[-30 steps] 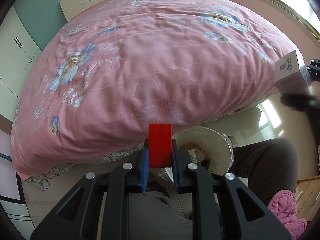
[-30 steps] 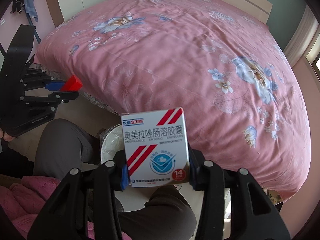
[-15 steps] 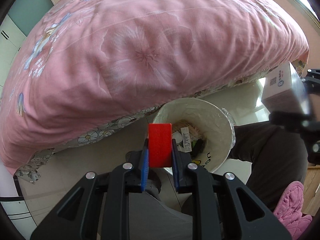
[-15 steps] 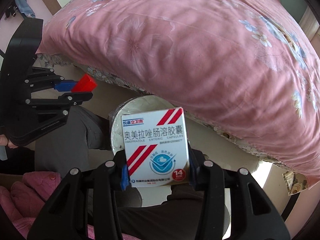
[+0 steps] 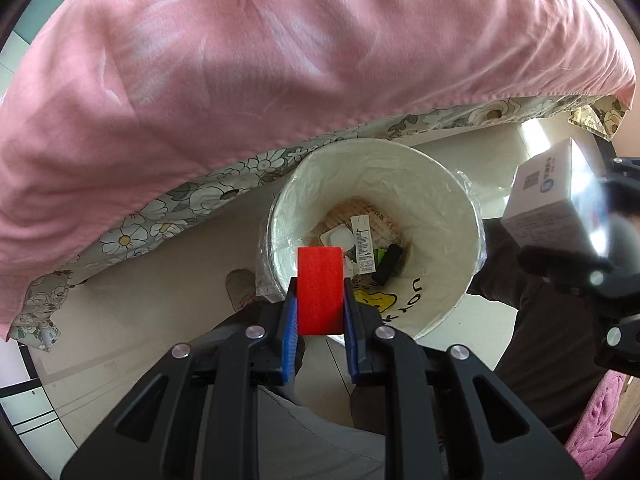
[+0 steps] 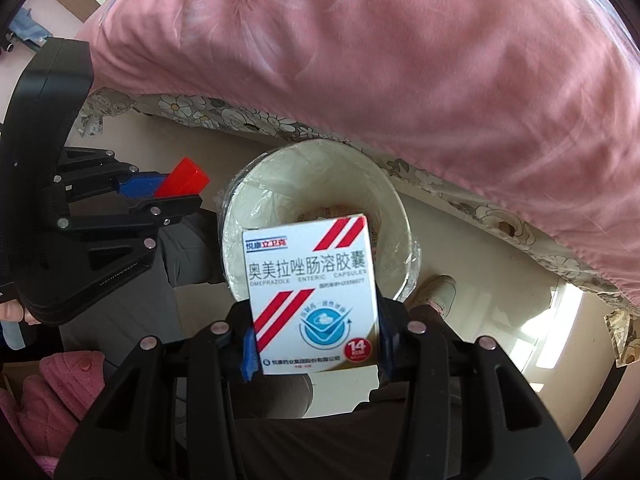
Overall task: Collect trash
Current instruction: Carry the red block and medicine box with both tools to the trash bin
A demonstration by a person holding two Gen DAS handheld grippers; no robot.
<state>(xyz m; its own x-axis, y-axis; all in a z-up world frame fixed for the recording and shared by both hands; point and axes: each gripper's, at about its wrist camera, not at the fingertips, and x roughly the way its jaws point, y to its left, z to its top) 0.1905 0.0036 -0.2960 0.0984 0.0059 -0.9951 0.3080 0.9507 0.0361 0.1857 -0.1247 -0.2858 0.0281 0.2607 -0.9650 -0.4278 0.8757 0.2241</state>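
In the left wrist view, the left gripper [image 5: 320, 312] pinches a flat red rectangular block [image 5: 320, 290] between its blue-padded fingers [image 5: 290, 330]. The block stands upright, its long axis running straight ahead along the fingers, its far end over the near rim of the round white plastic-lined waste bin [image 5: 448, 216]. Its lower end is hidden between the pads.

In the right wrist view, the right gripper [image 6: 315, 344] clamps a white cardboard medicine box with red diagonal stripes and a blue round logo [image 6: 312, 296] by its two narrow sides. The box stands on end, long axis along the fingers, printed face toward the camera, tilted slightly. It covers the near half of the bin, so the bin's contents are barely visible from this side. From the left wrist camera the same box appears at the right edge, blurred, held above and to the right of the bin.

Beyond the block, the bin's bottom holds paper scraps, a white printed label strip [image 5: 364, 246] and a small black object [image 5: 388, 262]; the finer items are hard to make out. The person's grey trouser legs [image 5: 312, 436] flank the bin. Farther off, a pink quilt [image 5: 280, 60] hangs over a floral bed skirt [image 5: 160, 216], cut off by the lens edge.
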